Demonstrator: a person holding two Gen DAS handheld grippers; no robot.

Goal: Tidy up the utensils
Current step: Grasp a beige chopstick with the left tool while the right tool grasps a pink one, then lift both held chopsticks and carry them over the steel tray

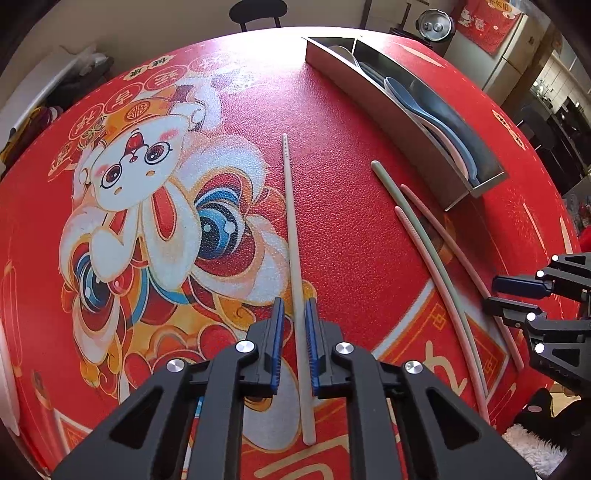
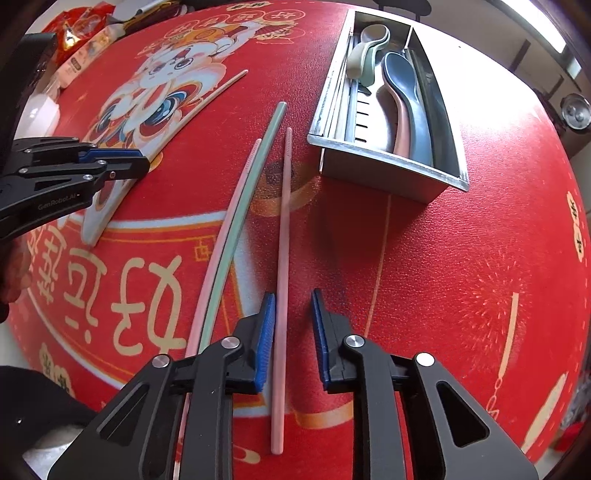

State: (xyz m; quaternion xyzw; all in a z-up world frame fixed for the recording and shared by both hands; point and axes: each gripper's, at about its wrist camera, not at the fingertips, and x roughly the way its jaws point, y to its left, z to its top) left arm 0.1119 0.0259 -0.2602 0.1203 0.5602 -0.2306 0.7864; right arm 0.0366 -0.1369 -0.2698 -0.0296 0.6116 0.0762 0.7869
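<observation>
On the red printed tablecloth (image 1: 351,155) lies a beige chopstick (image 1: 291,229). My left gripper (image 1: 294,306) points down over it, shut on its lower part. In the right wrist view a pink chopstick (image 2: 282,229) runs between the jaws of my right gripper (image 2: 291,299). It rests against the left pad while the right pad stands apart, so the gripper is open. Left of it, a green chopstick (image 2: 258,158) and a second pink one (image 2: 236,199) lie side by side. A metal utensil tray (image 2: 388,177) holds a blue spoon (image 2: 402,74), a pink spoon (image 2: 400,129) and a green spoon (image 2: 369,48).
Snack packets (image 2: 81,33) lie at the table's far left edge. A black chair (image 1: 258,11) stands behind the table and a steel pot (image 1: 434,24) sits beyond the tray. The two grippers work close together near the table's front edge.
</observation>
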